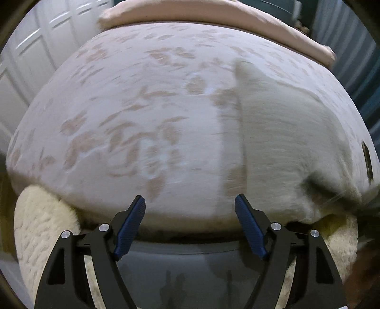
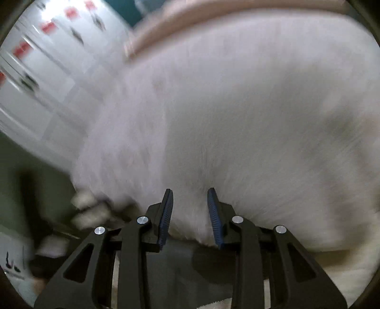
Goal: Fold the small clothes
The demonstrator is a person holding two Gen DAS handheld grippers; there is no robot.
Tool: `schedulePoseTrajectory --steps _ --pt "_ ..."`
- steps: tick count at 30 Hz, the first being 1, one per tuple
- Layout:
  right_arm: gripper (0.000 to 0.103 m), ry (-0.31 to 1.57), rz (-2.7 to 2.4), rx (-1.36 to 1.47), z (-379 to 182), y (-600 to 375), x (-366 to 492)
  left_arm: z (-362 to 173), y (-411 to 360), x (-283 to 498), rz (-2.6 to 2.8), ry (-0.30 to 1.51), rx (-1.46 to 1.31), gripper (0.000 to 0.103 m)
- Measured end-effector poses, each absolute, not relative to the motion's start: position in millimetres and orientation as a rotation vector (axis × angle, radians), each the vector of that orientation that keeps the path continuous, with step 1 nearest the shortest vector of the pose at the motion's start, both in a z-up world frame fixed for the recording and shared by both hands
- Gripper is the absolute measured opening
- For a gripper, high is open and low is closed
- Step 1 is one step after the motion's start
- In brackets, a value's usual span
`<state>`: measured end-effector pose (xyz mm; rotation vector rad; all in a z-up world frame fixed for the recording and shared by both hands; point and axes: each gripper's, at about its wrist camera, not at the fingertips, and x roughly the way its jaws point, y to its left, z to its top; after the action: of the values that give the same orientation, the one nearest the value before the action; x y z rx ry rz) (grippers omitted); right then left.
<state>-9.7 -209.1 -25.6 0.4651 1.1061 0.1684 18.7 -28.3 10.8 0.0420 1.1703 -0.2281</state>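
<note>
Care suits this approach: left gripper (image 1: 190, 202) gaping wide, right gripper (image 2: 190, 197) narrower and empty, should pinch the pale grey folded garment (image 1: 285, 133) at the bed's near edge.

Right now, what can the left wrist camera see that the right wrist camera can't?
Only the left wrist view shows the white bedspread's tan leaf pattern and a plain cream garment lying on it. Only the right wrist view shows red-marked white panels; its bedspread is blurred blank. Both show a pink pillow at the far edge, and open blue-padded jaws.
</note>
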Motion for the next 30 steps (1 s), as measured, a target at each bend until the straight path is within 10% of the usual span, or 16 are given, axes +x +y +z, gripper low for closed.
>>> schedulePoseTrajectory --steps 8,12,19,23,30 --pt "0.029 0.991 0.19 0.468 11.2 -242.2 -15.9 30.8 -41.4 33.7 -0.279 1.121 -0.024 0.075" --pt "0.053 0.866 -0.021 0.51 39.0 -320.5 -17.1 37.8 -77.7 45.9 -0.362 1.103 -0.033 0.075" --pt "0.06 0.999 -0.18 0.508 -14.2 -378.4 34.6 17.4 -138.1 65.7 -0.399 1.116 0.032 0.075" --pt "0.009 0.964 -0.12 0.458 -1.0 -372.1 43.9 8.2 -145.0 69.3 -0.361 1.12 0.058 0.075" --pt "0.009 0.89 -0.143 0.385 16.9 -375.9 54.7 -0.1 -148.6 75.0 -0.348 1.122 0.071 0.081"
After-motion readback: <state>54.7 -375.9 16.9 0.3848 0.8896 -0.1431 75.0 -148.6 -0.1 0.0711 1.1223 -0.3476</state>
